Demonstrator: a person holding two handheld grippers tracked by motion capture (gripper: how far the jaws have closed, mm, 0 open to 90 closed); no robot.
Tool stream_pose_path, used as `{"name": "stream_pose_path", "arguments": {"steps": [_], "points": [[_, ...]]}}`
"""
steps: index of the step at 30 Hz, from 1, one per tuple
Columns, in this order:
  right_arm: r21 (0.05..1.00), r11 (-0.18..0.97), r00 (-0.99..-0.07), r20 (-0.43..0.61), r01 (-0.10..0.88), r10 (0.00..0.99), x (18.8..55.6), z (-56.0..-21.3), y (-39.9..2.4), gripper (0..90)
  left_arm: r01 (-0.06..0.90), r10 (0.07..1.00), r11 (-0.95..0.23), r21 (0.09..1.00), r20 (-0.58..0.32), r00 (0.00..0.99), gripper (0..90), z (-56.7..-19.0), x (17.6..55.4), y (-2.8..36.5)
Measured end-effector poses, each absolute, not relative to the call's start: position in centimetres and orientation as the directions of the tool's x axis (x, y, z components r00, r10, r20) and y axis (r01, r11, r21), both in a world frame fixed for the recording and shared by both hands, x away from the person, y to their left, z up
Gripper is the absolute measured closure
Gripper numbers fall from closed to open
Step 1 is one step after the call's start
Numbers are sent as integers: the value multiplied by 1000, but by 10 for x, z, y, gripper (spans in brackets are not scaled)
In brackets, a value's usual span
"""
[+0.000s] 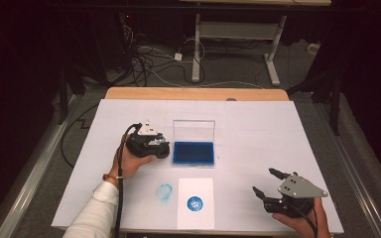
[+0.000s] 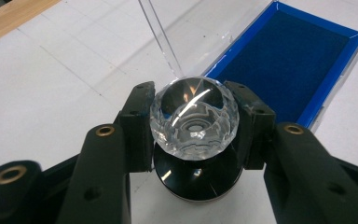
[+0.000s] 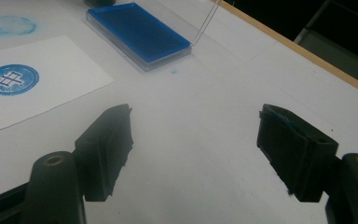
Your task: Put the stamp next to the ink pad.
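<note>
Left gripper pinches the stamp's faceted clear knob, just left of the open blue ink pad. Knob looks hard, slick (probably glass or acrylic), so grip the flat facets squarely. Right gripper spread wide, holding nothing.

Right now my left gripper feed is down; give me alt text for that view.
The left gripper is shut on a faceted clear stamp knob above a black round base, over the white table. Just beyond lies the open blue ink pad, its clear lid standing upright.
</note>
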State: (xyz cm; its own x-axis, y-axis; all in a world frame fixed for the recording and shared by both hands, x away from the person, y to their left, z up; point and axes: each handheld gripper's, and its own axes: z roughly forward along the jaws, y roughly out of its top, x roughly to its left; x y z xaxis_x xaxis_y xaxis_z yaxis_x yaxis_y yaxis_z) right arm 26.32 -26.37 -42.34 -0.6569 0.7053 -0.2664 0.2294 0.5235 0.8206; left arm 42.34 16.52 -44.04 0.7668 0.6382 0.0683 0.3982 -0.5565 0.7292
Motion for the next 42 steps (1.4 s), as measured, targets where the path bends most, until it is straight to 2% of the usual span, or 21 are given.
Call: {"name": "stream_pose_path", "arguments": {"steps": [23, 32, 42], "points": [[815, 532, -663, -268, 230, 699, 263, -424, -263, 266, 413, 636, -562, 717, 55, 770, 534, -446, 423, 167], [814, 533, -663, -269, 230, 698, 263, -424, -263, 266, 405, 636, -549, 731, 52, 770, 469, -442, 420, 167], [815, 534, -665, -271, 227, 696, 263, -424, -263, 265, 342, 644, -531, 775, 107, 758, 398, -426, 408, 169]]}}
